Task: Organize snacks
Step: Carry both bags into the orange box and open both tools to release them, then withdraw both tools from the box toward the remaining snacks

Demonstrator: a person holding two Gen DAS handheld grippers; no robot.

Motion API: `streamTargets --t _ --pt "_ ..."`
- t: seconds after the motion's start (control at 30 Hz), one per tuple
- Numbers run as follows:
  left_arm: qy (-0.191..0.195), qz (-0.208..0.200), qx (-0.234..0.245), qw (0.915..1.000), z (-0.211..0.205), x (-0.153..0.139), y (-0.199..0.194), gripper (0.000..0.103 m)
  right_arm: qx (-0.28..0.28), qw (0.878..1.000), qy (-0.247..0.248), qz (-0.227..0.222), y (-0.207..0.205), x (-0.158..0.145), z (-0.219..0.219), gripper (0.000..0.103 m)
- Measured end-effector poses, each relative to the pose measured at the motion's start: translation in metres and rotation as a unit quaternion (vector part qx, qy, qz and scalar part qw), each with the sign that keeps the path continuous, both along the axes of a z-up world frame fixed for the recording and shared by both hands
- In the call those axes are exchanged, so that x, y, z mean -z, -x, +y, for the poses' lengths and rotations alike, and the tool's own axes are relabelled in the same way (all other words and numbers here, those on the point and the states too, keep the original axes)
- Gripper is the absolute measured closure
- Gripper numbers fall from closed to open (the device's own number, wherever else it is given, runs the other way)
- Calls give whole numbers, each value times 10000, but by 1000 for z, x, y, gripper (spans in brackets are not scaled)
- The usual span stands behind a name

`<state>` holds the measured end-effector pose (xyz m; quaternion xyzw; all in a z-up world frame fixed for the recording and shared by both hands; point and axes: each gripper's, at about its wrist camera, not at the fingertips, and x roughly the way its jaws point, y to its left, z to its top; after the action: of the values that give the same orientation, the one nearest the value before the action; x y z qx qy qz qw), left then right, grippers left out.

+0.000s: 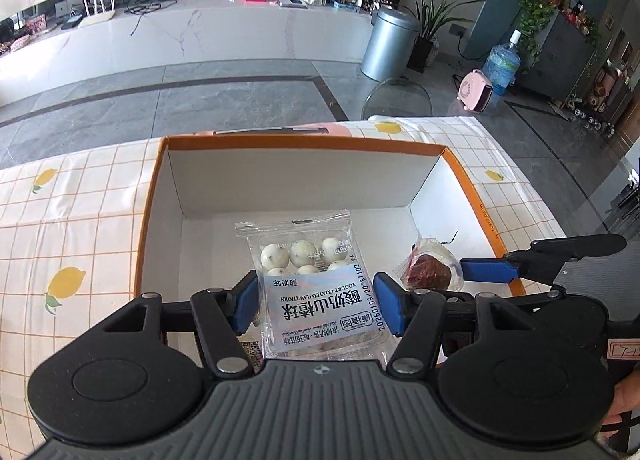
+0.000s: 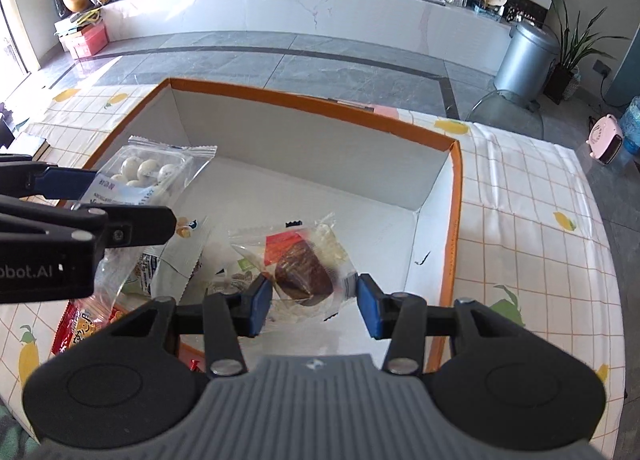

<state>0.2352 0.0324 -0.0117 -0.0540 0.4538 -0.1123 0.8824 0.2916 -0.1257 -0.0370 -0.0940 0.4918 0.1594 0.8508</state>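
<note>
An open orange-rimmed box (image 1: 152, 196) with white walls stands on the lemon-print tablecloth; its rim also shows in the right wrist view (image 2: 452, 220). My left gripper (image 1: 316, 306) is shut on a clear pack of yogurt-coated hawthorn balls (image 1: 308, 260) and holds it over the box; the pack also shows at the left of the right wrist view (image 2: 152, 172). My right gripper (image 2: 314, 302) holds a clear-wrapped dark brown snack (image 2: 304, 272) between its blue pads (image 2: 260, 306) above the box floor. That snack shows in the left wrist view (image 1: 428, 272).
Other snack packets lie in the box's near left corner (image 2: 168, 260), and a red-orange packet (image 2: 80, 328) lies outside it. The tablecloth (image 2: 520, 220) spreads around the box. Beyond are a grey floor, a metal bin (image 1: 390, 44) and a glass chair (image 1: 396, 98).
</note>
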Motion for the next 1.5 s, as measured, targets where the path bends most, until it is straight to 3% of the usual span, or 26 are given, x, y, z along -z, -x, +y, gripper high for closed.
streamTargets --t 0.13,0.33,0.53,0.87,1.2,1.37,1.4,1.43,1.5 --pt "104 289 40 9995 -6 13 -13 34 -47 9992 124 374 -20 18 2 59" --pt "-180 643 65 9977 -19 30 -28 34 -407 9955 593 623 -29 39 8 58" --pt "-347 821 137 9959 -25 40 -35 33 -483 9928 700 843 -39 50 8 58" --pt "-520 875 215 9946 -32 45 -43 31 -732 9875 1047 924 -47 66 20 58" --pt "-560 803 263 9948 -37 41 -42 31 -892 9855 1226 767 -35 63 29 57" --pt "-535 722 187 9958 -33 33 -37 27 -962 9848 1283 669 -28 54 37 52" --pt "-525 698 143 9961 -32 31 -35 26 -956 9847 1322 620 -26 51 38 46" --pt "-516 670 98 9964 -30 29 -33 25 -918 9844 1405 521 -24 48 39 34" --pt "-512 600 31 9969 -28 23 -27 22 -897 9839 1517 312 -19 39 39 27"
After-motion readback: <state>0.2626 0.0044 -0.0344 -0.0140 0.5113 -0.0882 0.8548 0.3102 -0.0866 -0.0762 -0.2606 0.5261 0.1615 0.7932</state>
